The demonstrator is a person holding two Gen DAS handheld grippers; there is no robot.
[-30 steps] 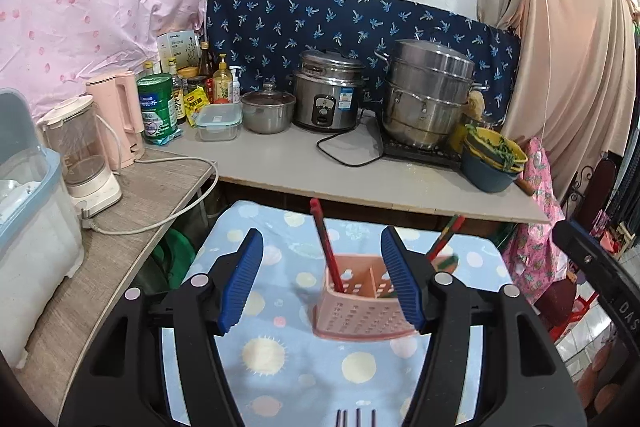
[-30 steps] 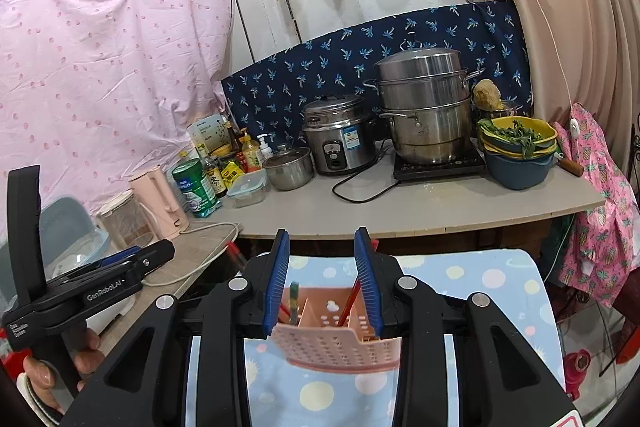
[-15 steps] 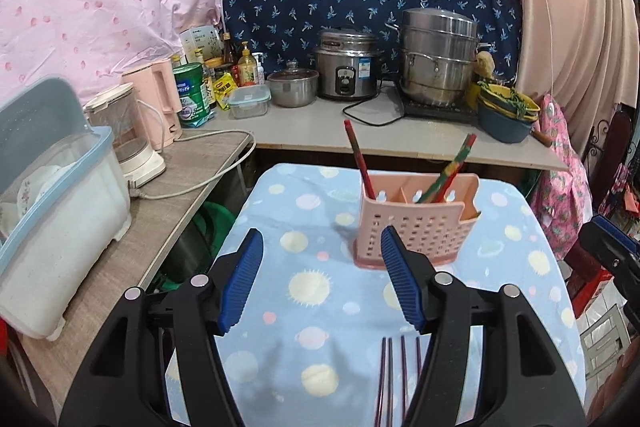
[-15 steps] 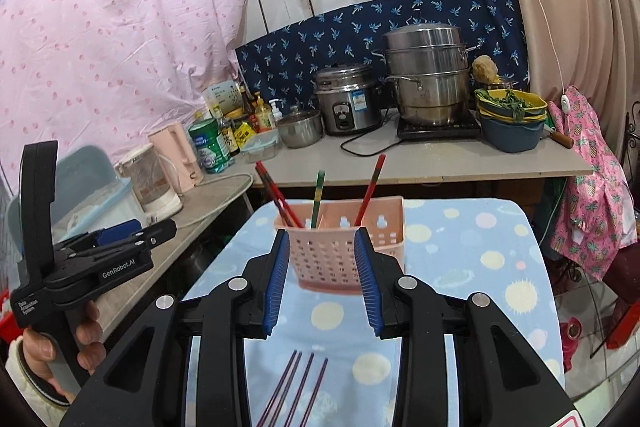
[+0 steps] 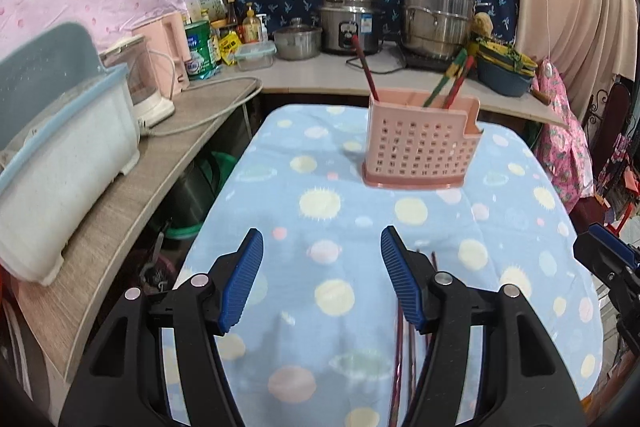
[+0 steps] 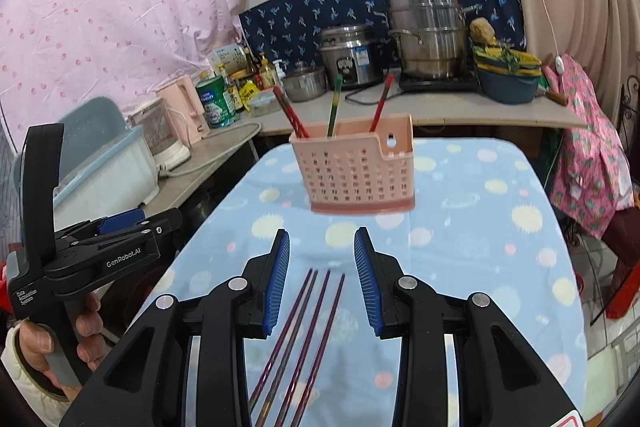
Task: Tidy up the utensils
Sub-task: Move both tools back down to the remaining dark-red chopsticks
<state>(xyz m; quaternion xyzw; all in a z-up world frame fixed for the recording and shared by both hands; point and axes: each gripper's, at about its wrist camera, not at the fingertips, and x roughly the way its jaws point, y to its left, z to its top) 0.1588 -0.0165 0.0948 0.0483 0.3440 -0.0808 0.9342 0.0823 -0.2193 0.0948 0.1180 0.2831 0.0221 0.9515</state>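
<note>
A pink perforated utensil holder (image 6: 354, 169) (image 5: 422, 143) stands upright on the blue dotted tablecloth (image 6: 472, 227) (image 5: 320, 235), with red and green chopsticks (image 6: 334, 105) (image 5: 450, 79) sticking out of it. Several dark purple chopsticks (image 6: 304, 331) (image 5: 400, 359) lie side by side on the cloth nearer to me. My right gripper (image 6: 322, 247) hovers open just over their far tips, empty. My left gripper (image 5: 322, 247) is open and empty, to the left of those chopsticks; a hand holds it at the left edge of the right wrist view (image 6: 120, 223).
Behind the table runs a counter (image 6: 440, 107) with a rice cooker (image 6: 350, 55), a stacked steel steamer (image 6: 426, 31), stacked bowls (image 6: 506, 75) and bottles. On the left side counter stand a blue-rimmed plastic bin (image 5: 56, 163), a blender (image 5: 144, 79) and a pink kettle (image 5: 172, 55).
Both grippers have pulled back from the pink holder and sunk toward the cloth. The holder now sits farther ahead, and the purple chopsticks have come into view beneath the jaws.
</note>
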